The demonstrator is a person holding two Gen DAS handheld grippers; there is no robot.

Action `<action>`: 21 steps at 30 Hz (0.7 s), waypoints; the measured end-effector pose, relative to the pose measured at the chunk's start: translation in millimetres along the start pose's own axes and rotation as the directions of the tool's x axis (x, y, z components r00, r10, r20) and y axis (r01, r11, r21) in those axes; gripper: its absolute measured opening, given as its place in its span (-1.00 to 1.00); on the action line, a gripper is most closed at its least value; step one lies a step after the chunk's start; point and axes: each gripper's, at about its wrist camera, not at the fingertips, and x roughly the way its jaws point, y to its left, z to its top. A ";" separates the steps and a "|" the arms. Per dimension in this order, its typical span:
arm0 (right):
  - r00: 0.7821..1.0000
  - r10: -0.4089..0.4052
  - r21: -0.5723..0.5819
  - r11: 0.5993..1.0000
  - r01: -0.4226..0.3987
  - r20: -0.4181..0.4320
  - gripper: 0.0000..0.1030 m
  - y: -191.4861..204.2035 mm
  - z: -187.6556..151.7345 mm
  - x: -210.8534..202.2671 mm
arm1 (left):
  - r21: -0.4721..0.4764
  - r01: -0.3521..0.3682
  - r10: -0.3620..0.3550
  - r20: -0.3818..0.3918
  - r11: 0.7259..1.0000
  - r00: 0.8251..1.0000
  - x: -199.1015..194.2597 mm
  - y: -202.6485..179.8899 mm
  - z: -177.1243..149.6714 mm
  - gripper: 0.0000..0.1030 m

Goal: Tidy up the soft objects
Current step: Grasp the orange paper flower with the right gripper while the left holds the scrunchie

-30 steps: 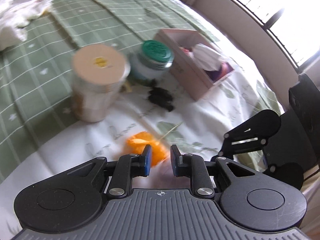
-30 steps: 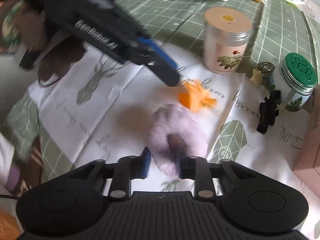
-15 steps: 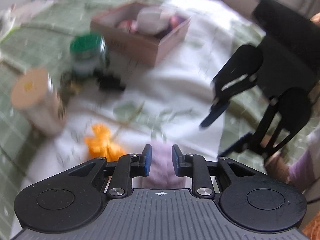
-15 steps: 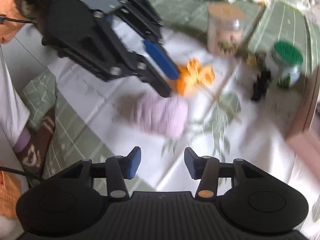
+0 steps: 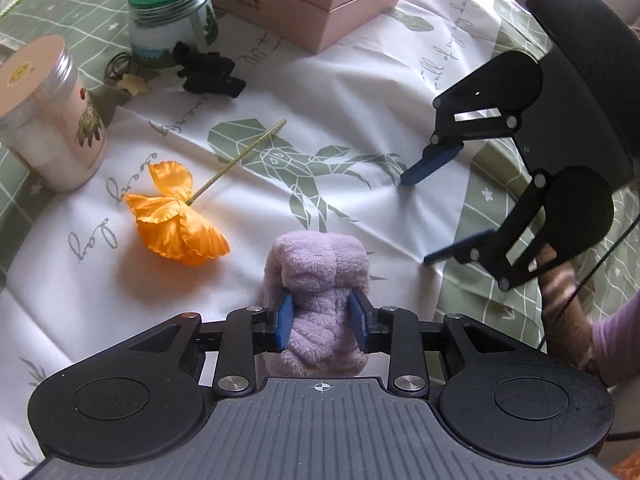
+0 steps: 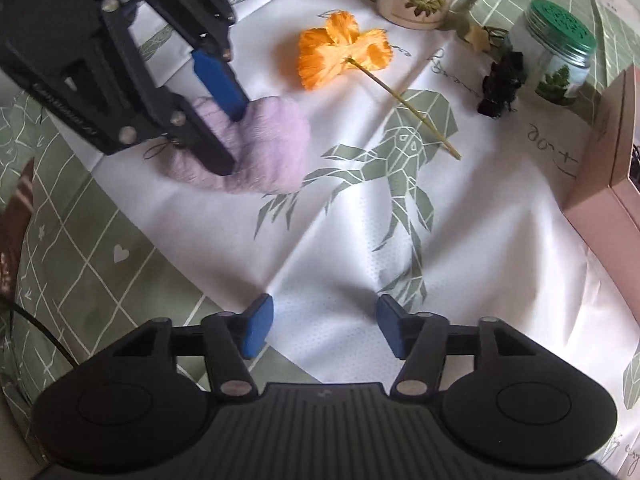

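The left gripper (image 5: 321, 317) points steeply down with its blue pads (image 5: 285, 320) set on either side of a rolled lilac plush towel (image 5: 320, 276). Its jaws have just been spreading, and the pads look to touch the pile only lightly, so I cannot tell whether it grips or has let go. The towel lies on the white cloth with the green deer print (image 5: 360, 92), at about six o'clock from the deer figure in the left wrist view.

The right gripper (image 6: 325, 330) hangs released over bare cloth, its jaws having just been widening with nothing between them. In the left view it stands at three o'clock from the towel, well apart.

An orange fabric flower (image 5: 176, 216) on a thin stem lies just beside the towel at ten o'clock. Further that way stand a tan-lidded jar (image 5: 44, 112) and a green-lidded jar (image 5: 170, 16), with a black hair clip (image 5: 208, 74) by the latter. A pink box (image 5: 316, 0) holding soft things sits at twelve o'clock.
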 end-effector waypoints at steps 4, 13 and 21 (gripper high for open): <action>1.000 -0.002 0.004 1.000 0.002 0.026 0.41 4.9 -4.7 1.4 | 0.009 0.017 -0.017 0.000 1.000 1.000 0.2 -3.5 -1.1 -0.03; 0.999 -0.005 -0.011 1.000 0.005 0.053 0.63 12.1 -8.7 4.8 | 0.117 -0.111 0.114 -0.014 0.987 0.993 5.7 -6.9 -11.5 0.16; 0.997 -0.012 -0.006 1.000 0.012 0.080 0.71 13.8 -13.6 3.7 | -0.095 -0.037 0.048 0.115 0.995 0.992 -15.1 34.6 -10.5 0.07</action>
